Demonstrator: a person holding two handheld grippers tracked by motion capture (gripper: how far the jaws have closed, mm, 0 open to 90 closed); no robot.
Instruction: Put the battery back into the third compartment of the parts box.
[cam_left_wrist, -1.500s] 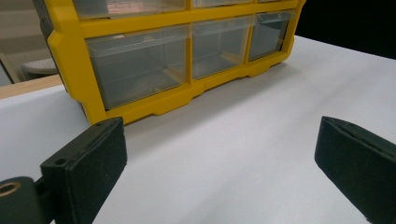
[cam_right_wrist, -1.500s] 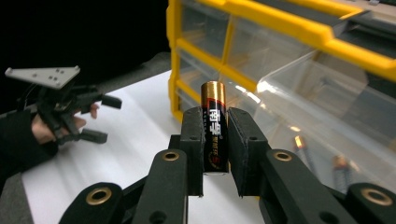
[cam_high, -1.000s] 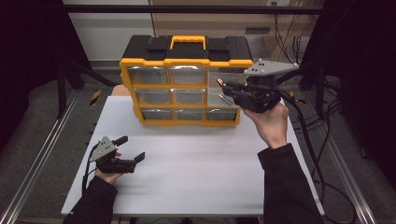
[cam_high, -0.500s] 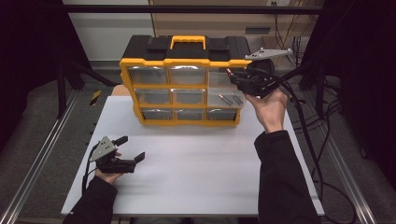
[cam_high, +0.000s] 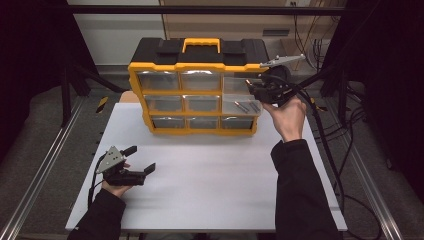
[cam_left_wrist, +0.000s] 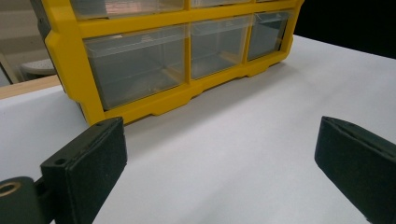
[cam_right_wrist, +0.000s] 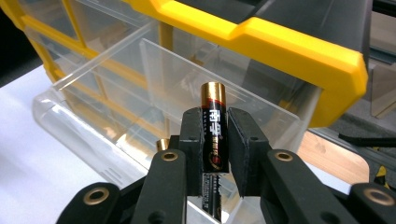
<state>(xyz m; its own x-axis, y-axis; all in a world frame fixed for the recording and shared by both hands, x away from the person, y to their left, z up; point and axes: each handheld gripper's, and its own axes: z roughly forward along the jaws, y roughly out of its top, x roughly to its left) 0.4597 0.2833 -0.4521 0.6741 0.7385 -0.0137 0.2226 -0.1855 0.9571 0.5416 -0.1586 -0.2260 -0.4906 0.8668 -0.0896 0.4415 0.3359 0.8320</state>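
A yellow and black drawer organiser (cam_high: 195, 75) stands at the back of the white table (cam_high: 210, 175). My right gripper (cam_right_wrist: 215, 116) is shut on a black and gold battery (cam_right_wrist: 214, 98), held upright between its pads. It hangs over a clear drawer (cam_right_wrist: 93, 107) pulled out of the yellow frame (cam_right_wrist: 280, 42). Another battery (cam_right_wrist: 161, 143) lies in that drawer. In the high view the right gripper (cam_high: 257, 90) is at the organiser's right end, above the drawer (cam_high: 242, 106). My left gripper (cam_high: 141, 158) rests on the table at the front left, open and with nothing between its jaws.
The left gripper (cam_left_wrist: 219, 154) faces the organiser's bottom row of shut clear drawers (cam_left_wrist: 140, 70) across bare white table. Cables (cam_high: 330, 145) trail off the table's right edge. Metal rails (cam_high: 45, 165) run along both sides.
The right gripper with the battery has moved a little back and to the right, to the organiser's right end. The left gripper has stayed put.
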